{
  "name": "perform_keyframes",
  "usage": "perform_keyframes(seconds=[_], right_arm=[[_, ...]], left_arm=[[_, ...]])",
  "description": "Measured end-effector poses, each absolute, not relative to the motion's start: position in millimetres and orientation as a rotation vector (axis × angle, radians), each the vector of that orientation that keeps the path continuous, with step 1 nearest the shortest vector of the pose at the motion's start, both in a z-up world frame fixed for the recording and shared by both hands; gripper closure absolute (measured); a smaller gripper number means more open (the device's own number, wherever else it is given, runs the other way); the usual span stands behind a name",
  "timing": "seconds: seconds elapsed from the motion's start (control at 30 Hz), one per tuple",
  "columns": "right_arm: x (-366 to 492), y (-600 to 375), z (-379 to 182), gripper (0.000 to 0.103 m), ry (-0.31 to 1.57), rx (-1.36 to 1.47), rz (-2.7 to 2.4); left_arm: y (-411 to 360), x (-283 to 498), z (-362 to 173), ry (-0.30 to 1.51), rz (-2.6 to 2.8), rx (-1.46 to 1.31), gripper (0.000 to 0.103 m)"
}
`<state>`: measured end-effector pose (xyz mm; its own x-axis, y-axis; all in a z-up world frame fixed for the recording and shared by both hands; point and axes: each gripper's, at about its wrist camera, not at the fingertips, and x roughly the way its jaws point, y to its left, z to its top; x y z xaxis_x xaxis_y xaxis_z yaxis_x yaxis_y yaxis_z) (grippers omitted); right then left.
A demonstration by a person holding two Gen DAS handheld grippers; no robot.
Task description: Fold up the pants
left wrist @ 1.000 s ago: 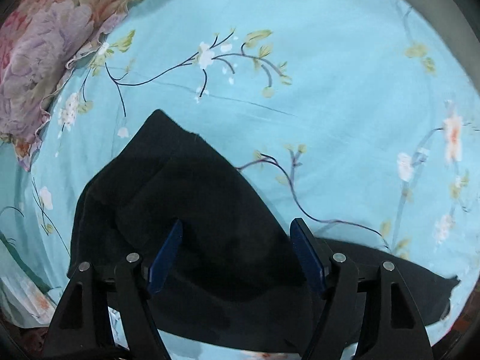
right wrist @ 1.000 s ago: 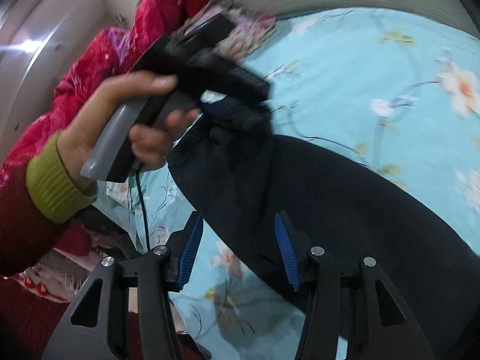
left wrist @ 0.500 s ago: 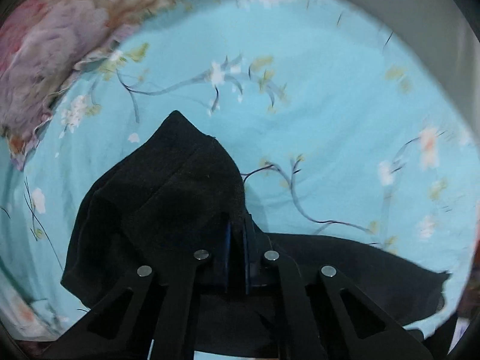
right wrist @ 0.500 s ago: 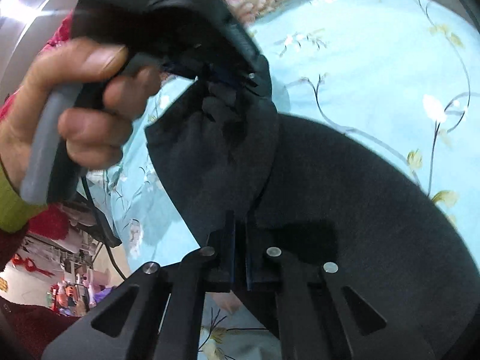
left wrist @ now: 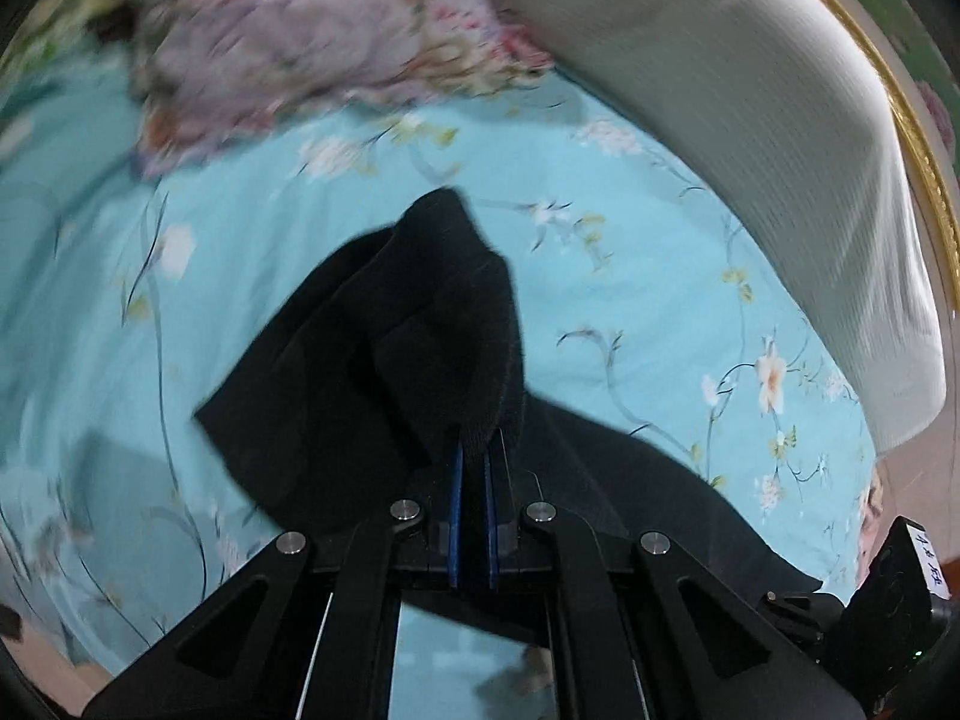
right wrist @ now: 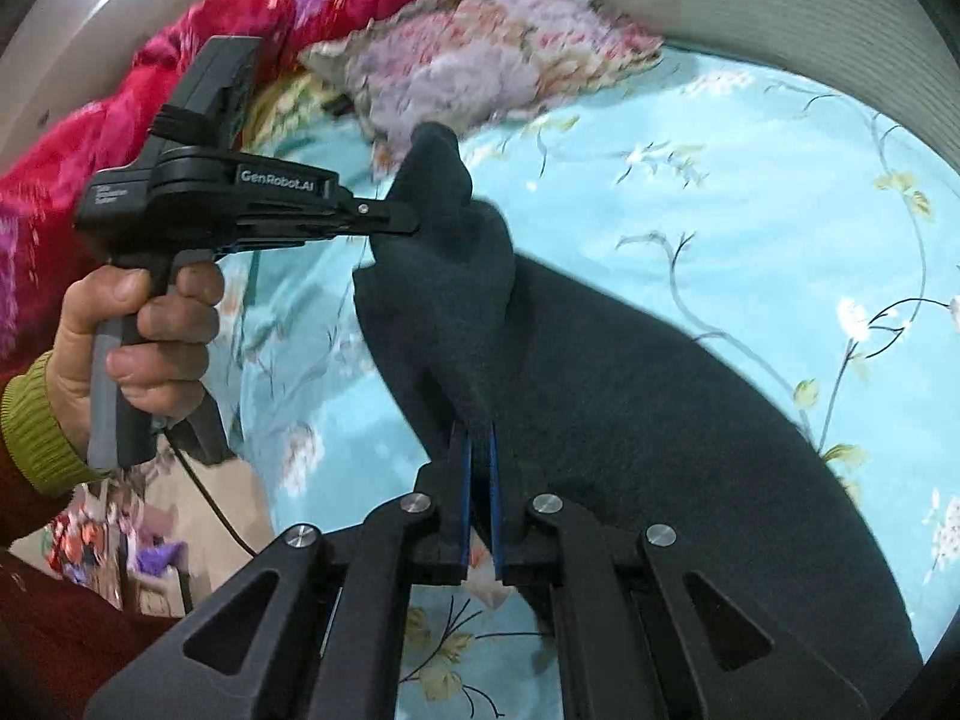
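Black pants (left wrist: 396, 360) lie on a light blue flowered bedsheet (left wrist: 630, 312), one end lifted off it. My left gripper (left wrist: 473, 468) is shut on an edge of the raised cloth. My right gripper (right wrist: 477, 450) is shut on another part of the same end of the pants (right wrist: 630, 420). The right wrist view also shows the left gripper (right wrist: 414, 222) from the side, held in a hand and pinching the cloth's upper corner. The rest of the pants stays flat on the sheet, running down and to the right.
A flowered pillow (left wrist: 336, 36) lies at the head of the bed; it also shows in the right wrist view (right wrist: 480, 54). A white ribbed headboard (left wrist: 750, 120) stands at the right. A red quilt (right wrist: 180, 60) is heaped at the left.
Both grippers, open a second ago, have shut on the end of the pants and lifted it off the sheet. The views have tilted up toward the pillow and headboard.
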<state>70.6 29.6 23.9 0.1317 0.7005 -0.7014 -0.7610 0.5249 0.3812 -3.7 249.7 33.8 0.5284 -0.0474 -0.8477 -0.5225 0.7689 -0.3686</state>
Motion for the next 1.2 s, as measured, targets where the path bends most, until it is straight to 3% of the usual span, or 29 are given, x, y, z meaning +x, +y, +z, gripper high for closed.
perform_keyframes(seconds=[0.47,0.57,0.7,0.77,0.83,1.03,1.2], right_arm=[[62.2,57.7,-10.5,0.097,1.056,-0.214,1.083],[66.3,61.5,-17.0,0.093,1.095,-0.205,1.078],[69.2,61.0,-19.8,0.085,1.127,-0.192,1.066],[69.6,58.9,-18.3,0.067,1.134,-0.176,1.067],[70.1,54.2,-14.5,0.054,1.126,-0.146,1.070],[80.7,33.2,1.7,0.054,1.097,-0.013,1.059],[121.6,11.0,9.2,0.054,1.077,0.126,0.936]], left_arm=[[268.6,-46.6,-16.0,1.023,0.381,-0.752,0.099],[272.0,-48.2,-26.4,1.051,0.388,-0.764,0.098],[276.5,-53.7,-26.8,1.080,0.405,-0.771,0.087],[278.8,-56.5,-22.5,1.084,0.418,-0.769,0.083],[280.7,-58.4,-16.3,1.091,0.433,-0.757,0.070],[289.6,-60.2,-1.6,1.118,0.472,-0.743,0.038],[302.8,-52.4,-3.6,1.161,0.499,-0.787,0.029]])
